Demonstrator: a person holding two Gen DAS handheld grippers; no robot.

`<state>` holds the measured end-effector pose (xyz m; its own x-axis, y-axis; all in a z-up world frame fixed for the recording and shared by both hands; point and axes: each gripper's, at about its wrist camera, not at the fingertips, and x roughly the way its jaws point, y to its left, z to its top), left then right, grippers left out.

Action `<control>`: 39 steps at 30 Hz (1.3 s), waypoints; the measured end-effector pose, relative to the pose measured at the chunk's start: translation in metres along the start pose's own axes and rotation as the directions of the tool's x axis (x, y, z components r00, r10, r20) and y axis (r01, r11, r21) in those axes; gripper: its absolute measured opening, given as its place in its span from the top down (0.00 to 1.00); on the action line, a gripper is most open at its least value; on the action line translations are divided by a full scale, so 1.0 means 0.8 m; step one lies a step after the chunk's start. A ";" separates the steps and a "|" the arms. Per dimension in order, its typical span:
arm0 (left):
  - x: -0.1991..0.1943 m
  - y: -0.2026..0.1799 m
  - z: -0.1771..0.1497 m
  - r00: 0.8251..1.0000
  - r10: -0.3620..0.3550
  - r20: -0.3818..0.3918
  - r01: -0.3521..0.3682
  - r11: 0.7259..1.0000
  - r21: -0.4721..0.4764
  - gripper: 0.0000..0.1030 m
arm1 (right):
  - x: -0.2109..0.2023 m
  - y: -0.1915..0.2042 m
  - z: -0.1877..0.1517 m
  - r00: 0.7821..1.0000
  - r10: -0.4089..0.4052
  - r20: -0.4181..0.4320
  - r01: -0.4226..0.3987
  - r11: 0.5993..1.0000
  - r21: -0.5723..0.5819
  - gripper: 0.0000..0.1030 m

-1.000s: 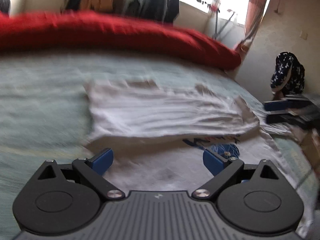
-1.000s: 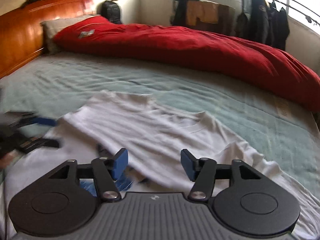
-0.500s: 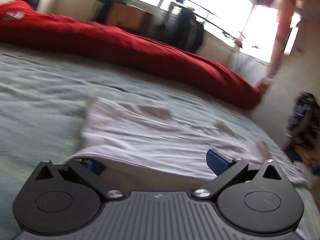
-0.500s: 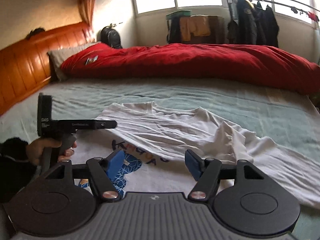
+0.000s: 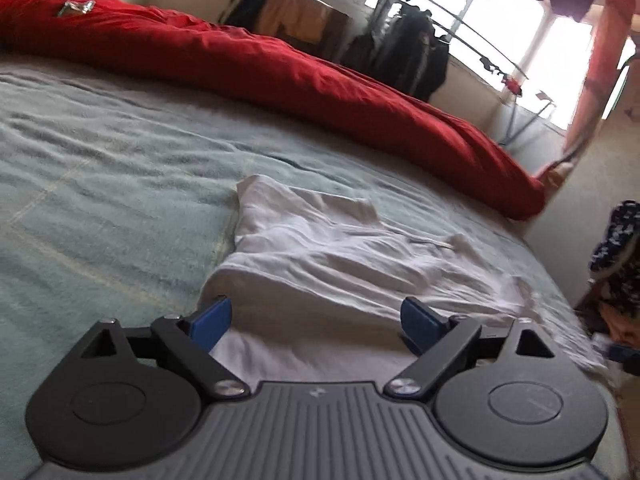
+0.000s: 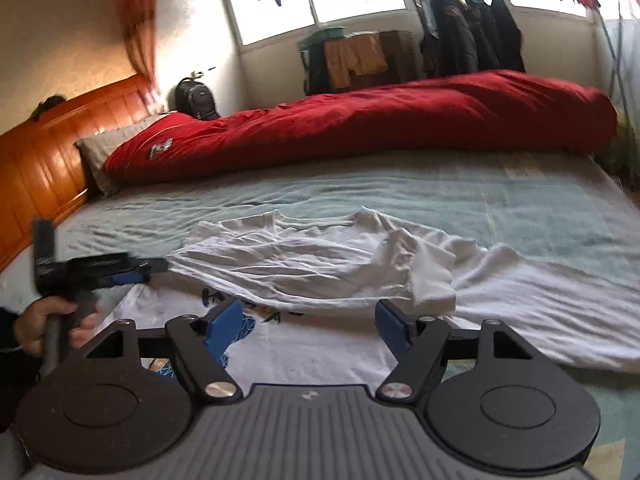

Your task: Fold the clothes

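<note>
A white T-shirt (image 6: 320,264) with a blue print lies on the bed, its upper part folded over the lower part; it also shows in the left wrist view (image 5: 344,256). My left gripper (image 5: 316,320) is open and empty, low over the shirt's near left edge; in the right wrist view it (image 6: 140,272) is at the shirt's left corner. My right gripper (image 6: 310,324) is open and empty, just above the shirt's near part with the print.
A pale green sheet (image 6: 520,200) covers the bed. A rolled red duvet (image 6: 380,120) lies along the far side. A wooden headboard (image 6: 40,160) is at the left. Hung clothes and a rack (image 6: 472,36) stand by the window.
Both grippers pulled back and rose from the shirt. The left gripper swung left to the shirt's left edge. The shirt's fold stays in place.
</note>
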<state>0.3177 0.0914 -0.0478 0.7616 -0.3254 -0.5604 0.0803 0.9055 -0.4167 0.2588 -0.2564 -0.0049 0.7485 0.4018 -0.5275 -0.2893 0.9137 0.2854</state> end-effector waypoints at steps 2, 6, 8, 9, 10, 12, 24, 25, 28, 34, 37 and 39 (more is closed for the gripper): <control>-0.015 -0.003 0.006 1.000 -0.015 0.009 0.015 1.000 0.015 0.11 | 0.010 -0.021 0.002 1.000 0.019 0.002 -0.019 0.996 0.089 0.25; -0.028 -0.011 0.015 0.999 -0.030 0.022 0.029 0.998 0.047 0.10 | 0.044 -0.090 -0.003 0.995 0.103 0.004 -0.096 0.909 0.406 0.25; -0.026 -0.014 0.013 0.999 -0.035 0.020 0.034 0.998 0.053 0.10 | 0.063 -0.124 -0.014 0.988 0.151 0.022 -0.138 0.823 0.552 0.28; -0.025 -0.015 0.011 0.999 -0.038 0.017 0.037 0.998 0.052 0.10 | 0.071 -0.138 -0.020 0.986 0.164 0.032 -0.149 0.782 0.605 0.29; -0.022 -0.016 0.009 0.999 -0.042 0.008 0.041 0.998 0.051 0.10 | 0.080 -0.148 -0.025 0.987 0.158 0.030 -0.141 0.755 0.640 0.30; -0.017 -0.017 0.002 0.999 -0.047 -0.012 0.048 0.998 0.048 0.10 | 0.096 -0.160 -0.031 0.990 0.136 0.034 -0.123 0.729 0.674 0.37; -0.026 -0.007 0.000 0.999 -0.034 -0.017 0.035 0.998 0.060 0.10 | 0.062 -0.143 -0.020 1.000 -0.015 0.003 0.011 0.833 0.553 0.77; -0.027 -0.007 0.001 0.999 -0.037 -0.016 0.037 0.997 0.060 0.10 | 0.061 -0.141 -0.021 0.998 -0.038 -0.044 0.056 0.840 0.540 0.75; -0.030 -0.010 0.008 0.999 -0.045 0.006 0.045 0.996 0.079 0.10 | 0.053 -0.131 -0.020 0.985 -0.120 -0.121 0.163 0.867 0.470 0.65; -0.015 -0.012 0.056 0.993 0.043 0.113 -0.064 0.980 0.186 0.32 | 0.030 -0.072 -0.001 0.996 -0.079 0.041 0.058 0.928 0.368 0.39; 0.024 -0.009 0.085 0.986 0.149 0.080 -0.163 0.964 0.211 0.41 | 0.037 -0.040 0.008 0.996 -0.025 0.090 0.000 0.964 0.266 0.37; 0.054 -0.008 0.096 0.975 0.217 0.050 -0.223 0.946 0.235 0.41 | 0.043 -0.029 0.015 0.994 -0.003 0.110 -0.020 0.979 0.201 0.36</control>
<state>0.3994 0.0930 -0.0142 0.7919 -0.1071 -0.6012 0.0573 0.9932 -0.1015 0.2981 -0.2643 -0.0203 0.8101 0.3903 -0.4375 -0.1781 0.8748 0.4506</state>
